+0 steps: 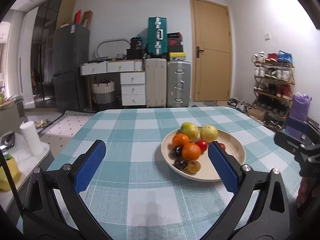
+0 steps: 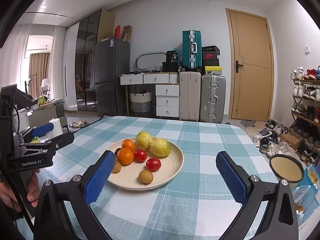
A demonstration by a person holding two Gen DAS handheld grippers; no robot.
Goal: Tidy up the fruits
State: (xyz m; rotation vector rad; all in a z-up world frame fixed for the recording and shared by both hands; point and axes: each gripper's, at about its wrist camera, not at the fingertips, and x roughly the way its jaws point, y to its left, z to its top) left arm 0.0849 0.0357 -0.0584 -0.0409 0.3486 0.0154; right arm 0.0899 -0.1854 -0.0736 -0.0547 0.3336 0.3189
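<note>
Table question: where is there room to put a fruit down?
The checked table is bare behind and right of the plate, and between the plate and both open grippers, left and right. The plate's far-left side is crowded with fruit; its near-right part is bare.

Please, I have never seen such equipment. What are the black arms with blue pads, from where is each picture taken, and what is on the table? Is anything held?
They are two hand-held grippers; a person carries one in each hand, each with a camera looking along its fingers. The left gripper and the right gripper both stand open, holding nothing. On the checked tablecloth sits a cream plate with two oranges, two yellow-green fruits, two red tomatoes and small brown and dark fruits. A second, empty bowl sits to the right.
</note>
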